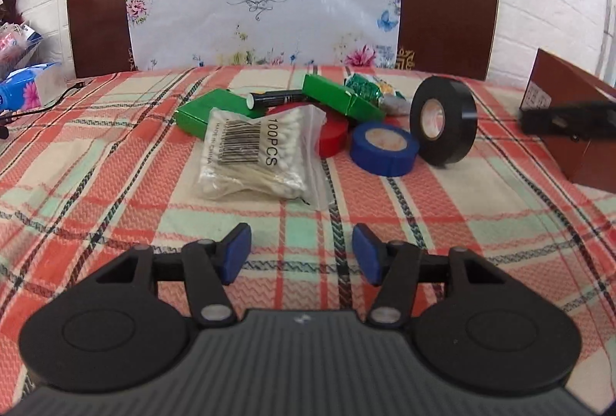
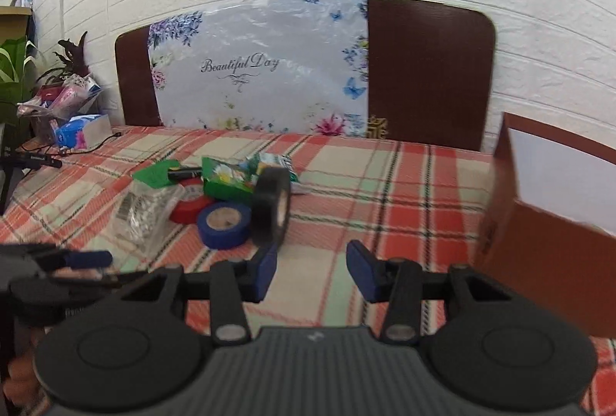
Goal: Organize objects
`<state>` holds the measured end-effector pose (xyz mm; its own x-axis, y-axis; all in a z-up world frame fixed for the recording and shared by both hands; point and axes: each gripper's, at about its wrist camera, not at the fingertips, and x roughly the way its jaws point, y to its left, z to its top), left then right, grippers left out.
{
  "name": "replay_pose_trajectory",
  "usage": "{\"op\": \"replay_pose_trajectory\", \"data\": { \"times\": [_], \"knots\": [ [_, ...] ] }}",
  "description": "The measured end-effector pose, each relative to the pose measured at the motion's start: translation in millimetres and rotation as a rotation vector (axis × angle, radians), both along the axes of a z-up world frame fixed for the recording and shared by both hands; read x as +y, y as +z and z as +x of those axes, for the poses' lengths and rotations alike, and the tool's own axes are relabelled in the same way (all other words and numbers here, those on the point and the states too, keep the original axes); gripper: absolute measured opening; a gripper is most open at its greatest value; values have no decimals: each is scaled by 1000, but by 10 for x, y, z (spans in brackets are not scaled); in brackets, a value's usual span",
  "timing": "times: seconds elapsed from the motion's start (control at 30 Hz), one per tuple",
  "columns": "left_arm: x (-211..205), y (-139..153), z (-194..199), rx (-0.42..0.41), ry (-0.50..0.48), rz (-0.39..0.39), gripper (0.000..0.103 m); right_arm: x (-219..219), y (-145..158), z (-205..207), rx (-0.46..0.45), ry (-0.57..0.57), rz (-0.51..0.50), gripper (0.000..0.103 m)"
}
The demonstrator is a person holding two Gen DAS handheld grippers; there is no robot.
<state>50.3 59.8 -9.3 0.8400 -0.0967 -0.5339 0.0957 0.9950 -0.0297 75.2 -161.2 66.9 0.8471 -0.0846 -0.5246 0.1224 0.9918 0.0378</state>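
Observation:
A pile lies on the plaid tablecloth: a clear bag of cotton swabs point(image 1: 254, 156), a red tape roll point(image 1: 331, 135), a blue tape roll point(image 1: 383, 146), a black tape roll point(image 1: 442, 123) standing on edge, two green boxes point(image 1: 208, 110), a black marker point(image 1: 275, 99) and a green packet point(image 1: 365, 89). My left gripper point(image 1: 302, 250) is open and empty, just short of the swab bag. My right gripper point(image 2: 311, 268) is open and empty, near the black tape roll point(image 2: 271, 212) and blue roll point(image 2: 223, 223). The left gripper point(image 2: 77, 260) shows at the right wrist view's left edge.
An open brown cardboard box point(image 2: 546, 216) stands on the table's right side; it also shows in the left wrist view point(image 1: 569, 116). A chair back with a floral cover point(image 1: 265, 0) stands behind the table. A tissue pack point(image 1: 27, 89), a cable and plants sit at the far left.

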Motion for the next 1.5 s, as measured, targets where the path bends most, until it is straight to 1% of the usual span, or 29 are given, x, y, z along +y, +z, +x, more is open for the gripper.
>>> {"op": "replay_pose_trajectory", "data": {
  "times": [0.13,0.17,0.23,0.27,0.3,0.37,0.4,0.43,0.5,0.57,0.63,0.67,0.73,0.77,0.83,0.87,0.93,0.97,1.03,1.07,1.13,1.2,1.23,1.27,1.3,1.33,1.37,1.4,1.5],
  "knots": [
    [-3,-2,37,-5,-19,-18,66,90,-6,603,46,-4,17,41],
    [9,-20,3,-7,-21,-24,66,60,-48,738,66,-14,43,41],
    [26,-16,10,-9,-22,-34,66,-54,-47,803,45,-34,147,18],
    [37,-39,-19,-10,-22,-37,66,-110,-29,778,53,-47,197,19],
    [36,-43,-19,-9,-23,-38,67,-171,-26,735,73,-60,252,9],
    [33,-44,-23,-7,-25,-36,68,-305,-83,584,105,-86,325,4],
    [33,-40,-22,-7,-27,-36,69,-349,-122,471,119,-111,319,4],
    [34,-40,-22,-6,-27,-38,69,-381,-157,358,126,-142,287,4],
    [26,-35,-17,-4,-27,-34,70,-372,-186,190,129,-171,176,5],
    [1,-33,-20,-4,-25,-18,70,-367,-148,105,124,-148,131,8],
    [0,-30,-22,-5,-25,-13,70,-346,-62,110,89,-126,142,14],
    [1,-28,-30,-5,-23,-16,71,-304,17,129,69,-119,160,27],
    [14,-26,-35,-5,-22,-25,71,-246,119,215,26,-111,199,37],
    [15,-25,-40,-5,-23,-28,72,-228,151,274,11,-103,216,39],
    [16,-27,-43,-4,-26,-30,73,-186,167,431,1,-79,247,39],
    [11,-27,-45,-4,-26,-29,73,-170,151,512,15,-79,242,36],
    [9,-27,-50,-4,-28,-31,73,-202,20,652,82,-108,214,28],
    [13,-26,-50,-3,-29,-36,73,-270,-80,671,118,-128,221,25],
    [24,-22,-45,0,-31,-45,73,-464,-296,572,184,-161,256,23],
    [21,-12,-41,4,-33,-46,73,-517,-358,457,169,-161,256,22],
    [11,43,-14,28,-51,-64,73,-480,-343,205,144,-133,197,33],
    [-26,168,60,47,-116,-163,71,-361,-292,-72,81,-72,110,66],
    [-101,247,117,46,-140,-182,71,-283,-283,-164,63,-64,43,70],
    [-228,330,195,45,-163,-175,71,-218,-294,-210,59,-53,-20,73],
    [-357,399,280,47,-187,-174,71,-172,-324,-213,65,-34,-64,73],
    [-476,447,375,59,-218,-189,71,-151,-358,-186,79,-18,-81,72],
    [-615,473,499,91,-245,-198,69,-143,-381,-127,95,-16,-74,72],
    [-758,475,620,128,-249,-180,65,-150,-395,-62,105,-15,-56,73],
    [-1063,394,924,168,-208,-102,64,-186,-426,112,118,3,-57,73]
  ]
}}
